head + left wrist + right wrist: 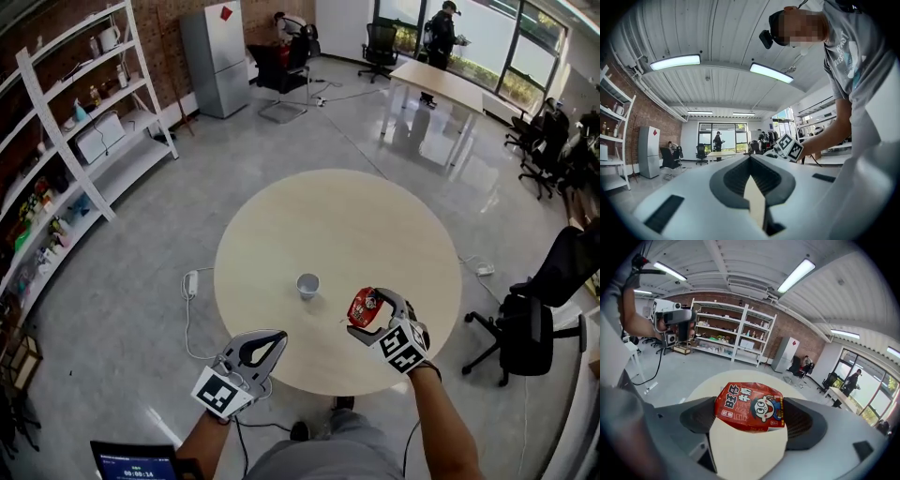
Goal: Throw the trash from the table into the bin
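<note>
Left gripper (265,345) – I am holding it at the near edge of the round surface (356,216), fingers pressed together on nothing | white paper cup (307,285) – standing near mid-surface | right gripper (368,317) – fingers pinching the red milk carton (362,306), which is hanging above the surface, right of the cup

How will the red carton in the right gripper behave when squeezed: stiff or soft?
The red carton looks creased between the jaws of the right gripper, so it is probably soft and may crush if squeezed harder. Dented like that, it is likely empty and light. Its glossy print may be a little slippery.
</note>
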`<state>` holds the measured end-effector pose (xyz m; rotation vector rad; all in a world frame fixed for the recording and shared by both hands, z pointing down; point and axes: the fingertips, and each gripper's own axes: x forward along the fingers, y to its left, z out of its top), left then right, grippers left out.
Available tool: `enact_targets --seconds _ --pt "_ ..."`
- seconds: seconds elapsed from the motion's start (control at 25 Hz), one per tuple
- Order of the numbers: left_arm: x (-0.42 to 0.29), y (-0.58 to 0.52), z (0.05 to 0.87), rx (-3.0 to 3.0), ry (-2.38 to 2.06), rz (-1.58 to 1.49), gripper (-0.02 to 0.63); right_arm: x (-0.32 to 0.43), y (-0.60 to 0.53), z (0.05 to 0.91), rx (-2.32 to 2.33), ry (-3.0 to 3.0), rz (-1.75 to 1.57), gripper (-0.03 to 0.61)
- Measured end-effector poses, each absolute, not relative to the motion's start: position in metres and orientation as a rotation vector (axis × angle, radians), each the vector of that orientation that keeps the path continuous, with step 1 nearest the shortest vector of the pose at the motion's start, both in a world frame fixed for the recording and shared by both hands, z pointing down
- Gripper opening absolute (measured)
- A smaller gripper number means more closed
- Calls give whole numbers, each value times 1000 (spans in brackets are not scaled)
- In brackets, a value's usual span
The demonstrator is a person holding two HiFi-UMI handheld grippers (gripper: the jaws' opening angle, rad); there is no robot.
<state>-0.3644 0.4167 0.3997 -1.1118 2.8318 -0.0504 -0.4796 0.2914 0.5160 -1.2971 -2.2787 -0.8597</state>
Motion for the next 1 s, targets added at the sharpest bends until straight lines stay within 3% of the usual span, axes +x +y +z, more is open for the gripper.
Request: enact_targets --seconds 0.36,1.0 --pt "-323 361 367 -1370 2580 -103 43 -392 218 421 -1017 -2553 -898 430" --pt "-224 149 309 -1815 2174 -31 43 -175 -1 333 -452 -2797 -869 430"
